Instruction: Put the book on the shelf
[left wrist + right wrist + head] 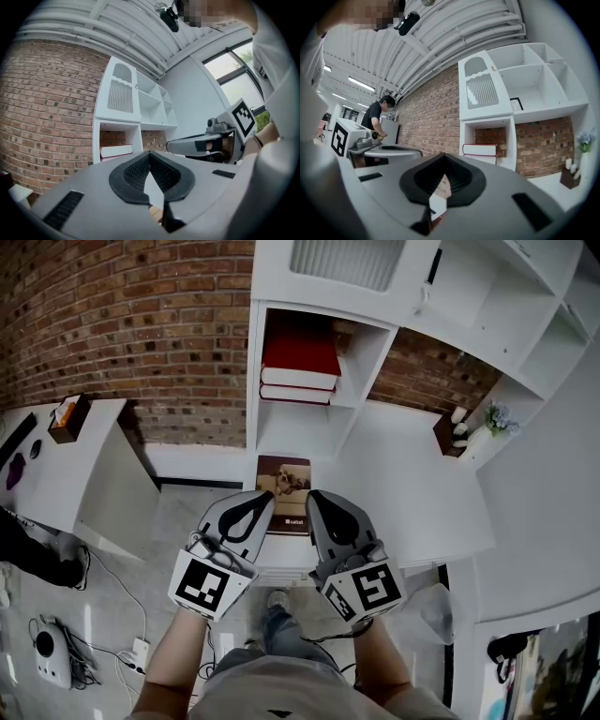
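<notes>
Book with a dog on its cover (284,482) lies flat on the white counter (412,474) at the centre of the head view. It sits below the shelf unit (254,381), whose open compartment at upper centre holds a stack of red books (300,362). The left tool (265,499) and right tool (314,499) reach up from lower centre, their tips at the book's near corners. Whether they touch the cover cannot be told. The dog book lies outside the shelf, so if it is the task's book, gripping, lifting and placing it appear to be left. Free room shows above the red stack.

In the left gripper view the left tool (150,161) fills the lower frame, clenched with nothing between its pads. Only here does the shelf unit (97,140) stand upright at left, with the red books (117,151) edge-on and bare compartments above. The right tool (206,143) crosses at right. The dog book is all but hidden beneath.

In the right gripper view the right tool (443,163) is likewise clenched and empty. The shelf unit (464,136) and red books (480,150) sit right of centre. The left tool (384,151) shows at left, and a person (377,115) stands by the brick wall (431,117), seen in no other view.
</notes>
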A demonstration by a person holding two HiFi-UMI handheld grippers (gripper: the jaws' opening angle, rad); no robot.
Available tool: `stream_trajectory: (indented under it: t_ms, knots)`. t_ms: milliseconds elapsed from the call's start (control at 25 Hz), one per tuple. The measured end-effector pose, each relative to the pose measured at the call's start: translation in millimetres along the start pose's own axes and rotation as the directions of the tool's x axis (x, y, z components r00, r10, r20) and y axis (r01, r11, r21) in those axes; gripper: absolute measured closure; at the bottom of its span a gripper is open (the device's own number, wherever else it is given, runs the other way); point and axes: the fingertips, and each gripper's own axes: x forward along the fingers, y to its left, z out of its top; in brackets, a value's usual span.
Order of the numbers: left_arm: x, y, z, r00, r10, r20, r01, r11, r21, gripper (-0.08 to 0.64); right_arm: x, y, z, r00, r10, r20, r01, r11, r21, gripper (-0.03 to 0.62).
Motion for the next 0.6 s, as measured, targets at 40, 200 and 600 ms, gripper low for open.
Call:
stream_trajectory:
  t_ms: [40,200,600]
  knots:
    - [-2.9,-2.2,1.0,1.000,0.001,0.002,-0.001,1.000,-0.002,0.548,-2.6,2.7,0.9,1.000,0.001,0.002,-0.001,1.000,-0.002,0.583]
    - [-12.9,-9.3,5.5,1.000,0.003,0.015,-0.003,1.000,-0.001,0.548,-11.3,12.1,5.2,1.000,0.006,0.011,-0.006,1.000,-0.006,0.583]
    - [-19.6,-14.0,12.4,1.000,0.000,0.025,0.000,1.000,-0.004,0.548,-17.3,19.6,13.9,1.000,0.015,0.021,-0.015,1.000,-0.015,0.584]
